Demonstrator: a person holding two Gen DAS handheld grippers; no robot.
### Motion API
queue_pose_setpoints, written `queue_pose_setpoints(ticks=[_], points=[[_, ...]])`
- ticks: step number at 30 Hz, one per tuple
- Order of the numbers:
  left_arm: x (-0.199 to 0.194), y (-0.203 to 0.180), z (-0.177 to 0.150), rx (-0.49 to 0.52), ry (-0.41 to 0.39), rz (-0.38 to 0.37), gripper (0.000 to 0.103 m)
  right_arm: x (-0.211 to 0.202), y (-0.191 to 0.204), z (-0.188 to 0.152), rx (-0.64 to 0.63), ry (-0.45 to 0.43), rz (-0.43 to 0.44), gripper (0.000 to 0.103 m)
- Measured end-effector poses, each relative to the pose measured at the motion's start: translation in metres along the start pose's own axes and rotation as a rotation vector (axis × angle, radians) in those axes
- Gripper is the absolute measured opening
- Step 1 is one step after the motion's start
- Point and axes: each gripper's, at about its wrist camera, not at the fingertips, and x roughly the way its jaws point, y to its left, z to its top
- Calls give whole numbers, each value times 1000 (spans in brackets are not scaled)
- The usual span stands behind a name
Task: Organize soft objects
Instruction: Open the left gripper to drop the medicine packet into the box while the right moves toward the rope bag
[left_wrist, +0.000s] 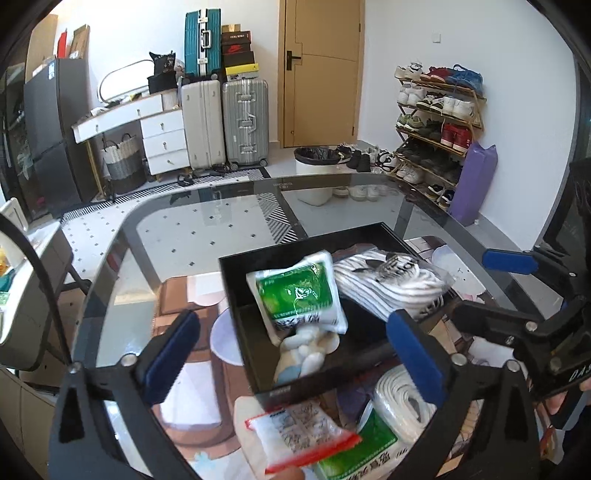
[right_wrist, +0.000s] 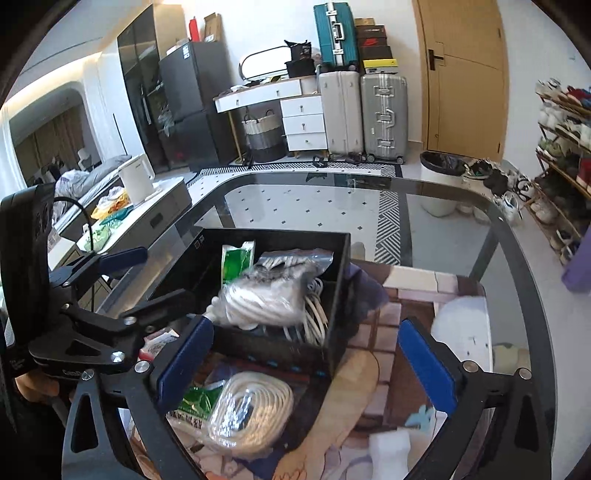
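- Black tray (left_wrist: 236, 280) on glass table (left_wrist: 155, 236) = landmark.
- Inside tray: green-white pack (left_wrist: 299, 291) leaning upright, bagged white cable bundle (left_wrist: 388, 280) beside it, pale plush (left_wrist: 303, 354) at near wall.
- Just outside tray's near wall: red-edged packet (left_wrist: 299, 435), 2nd green pack (left_wrist: 369, 446), coiled white rope (left_wrist: 402, 402).
- Left gripper (left_wrist: 295, 354) over tray's near wall, jaws wide apart, holding nothing.
- Right gripper (right_wrist: 306, 362) by tray's near corner, jaws wide apart, nothing in grip; rope below it.

Black tray (left_wrist: 236, 288) holds a green-and-white packet (left_wrist: 299, 291) and striped bundle (left_wrist: 388, 284).
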Motion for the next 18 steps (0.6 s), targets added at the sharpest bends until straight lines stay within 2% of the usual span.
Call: queue_pose_setpoints(ticks=[10, 18], points=[[-21, 10, -27, -35, -10, 45, 103, -6, 9, -34, 6, 10, 12, 102], [-22, 21, -50, -54, 16, 58, 103, 3, 16, -55, 1, 46, 26, 102]])
